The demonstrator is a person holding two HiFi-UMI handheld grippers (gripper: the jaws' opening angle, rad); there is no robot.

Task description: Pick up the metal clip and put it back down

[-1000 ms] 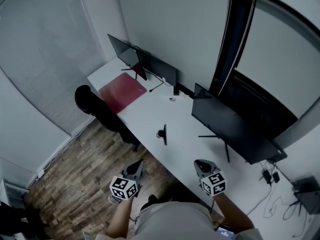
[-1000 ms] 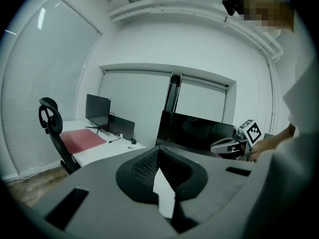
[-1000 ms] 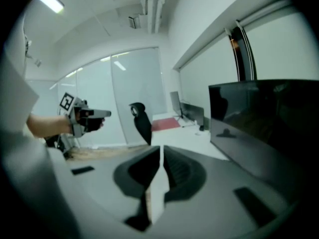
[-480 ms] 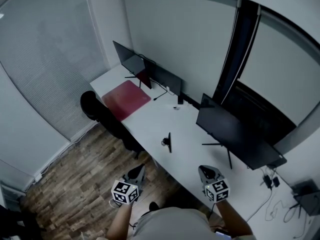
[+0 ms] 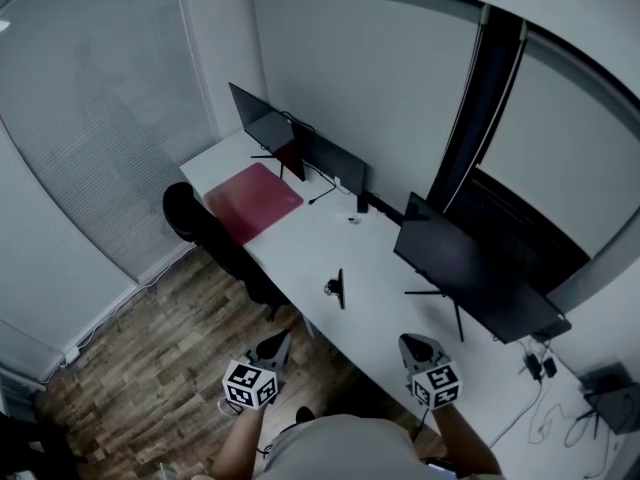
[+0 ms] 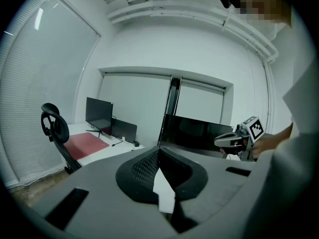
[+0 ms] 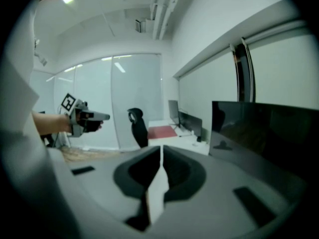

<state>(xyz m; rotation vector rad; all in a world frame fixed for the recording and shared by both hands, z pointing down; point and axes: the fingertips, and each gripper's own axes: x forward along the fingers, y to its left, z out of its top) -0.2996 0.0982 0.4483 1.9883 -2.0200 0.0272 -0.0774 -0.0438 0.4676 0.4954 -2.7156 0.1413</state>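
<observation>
A small dark object (image 5: 337, 288), too small to tell whether it is the metal clip, stands in the middle of the long white desk (image 5: 380, 298). My left gripper (image 5: 277, 341) hovers over the wooden floor just short of the desk's near edge, shut and empty. The same shut jaws fill the left gripper view (image 6: 158, 154). My right gripper (image 5: 411, 343) hangs above the desk's near edge, also shut with nothing in it, as the right gripper view (image 7: 160, 156) shows. Each gripper appears in the other's view: the right gripper (image 6: 225, 142), the left gripper (image 7: 101, 116). Both stay well short of the dark object.
Three dark monitors stand along the desk: one on the right (image 5: 470, 278) and two at the far end (image 5: 335, 163). A red mat (image 5: 254, 201) lies at the far left end, with a black office chair (image 5: 190, 213) beside it. Cables and a plug (image 5: 540, 368) trail at the right.
The head view has lifted a little, so the desk and monitors sit lower in the picture. Both grippers keep their places near the bottom edge and stay shut.
</observation>
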